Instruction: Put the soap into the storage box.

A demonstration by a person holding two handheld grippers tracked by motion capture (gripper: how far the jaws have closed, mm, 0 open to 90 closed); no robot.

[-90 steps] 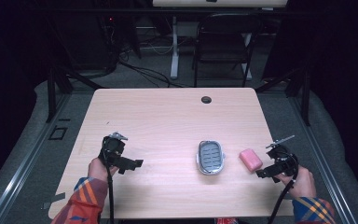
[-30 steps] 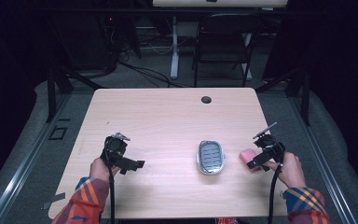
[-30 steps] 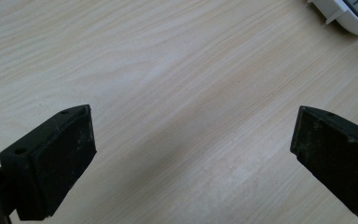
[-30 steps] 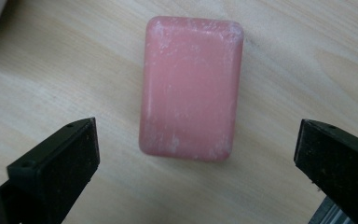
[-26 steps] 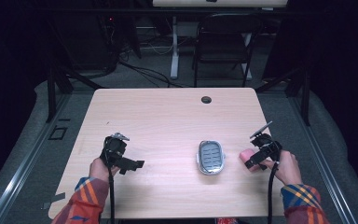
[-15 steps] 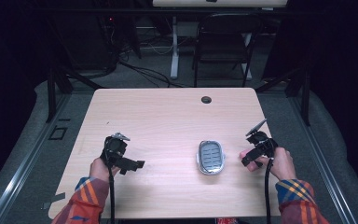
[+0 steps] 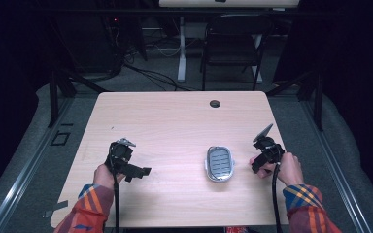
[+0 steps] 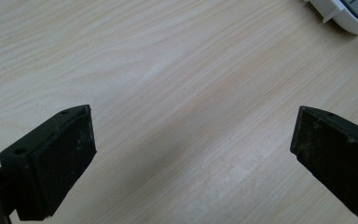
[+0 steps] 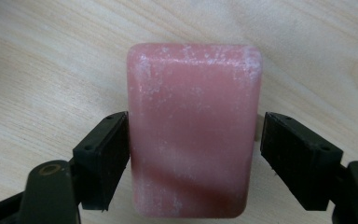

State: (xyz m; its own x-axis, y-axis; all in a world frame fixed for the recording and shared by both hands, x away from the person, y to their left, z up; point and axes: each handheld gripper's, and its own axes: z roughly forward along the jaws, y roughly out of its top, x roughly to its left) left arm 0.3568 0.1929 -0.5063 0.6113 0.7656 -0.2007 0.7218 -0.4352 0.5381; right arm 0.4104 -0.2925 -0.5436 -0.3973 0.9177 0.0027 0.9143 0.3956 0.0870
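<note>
Right fingers (image 9: 105, 158) set either side of soap (image 9: 193, 126), just been closing, soap between them. In right gripper view: one pad flat against long side of soap; other pad just off opposite side, thin sliver of worktop (image 9: 37, 60) visible in the gap. Not yet a full clamp. Partly closed, roughly soap-width apart.

Soap: pink bar, rounded corners, whitish bloom on top face, darker streak near the close end. Lying flat on worktop, long axis running away from the camera. In high view, hidden under right fingers (image 7: 256, 165), near right edge of worktop, just right of dish (image 7: 219, 163) and apart from it.

Dish: oval, white rim, grey ribbed inside. Lying flat, right of centre, towards the near edge. Corner of it seen at top right of left gripper view (image 8: 349, 14).

Left fingers (image 8: 58, 158) spread wide, nothing between them, bare wood grain below. In high view, left fingers (image 7: 143, 171) pointing towards dish, well apart from it, low over left half of worktop. No contact with anything visible.

Right hand (image 7: 286, 167) wrapped round gripper body, cable trailing back along plaid sleeve (image 7: 303, 199). Left hand (image 7: 104, 174) likewise.

Small dark round hole (image 7: 215, 103) near far edge of worktop. Chair (image 7: 233, 48) beyond far edge, on the floor.
</note>
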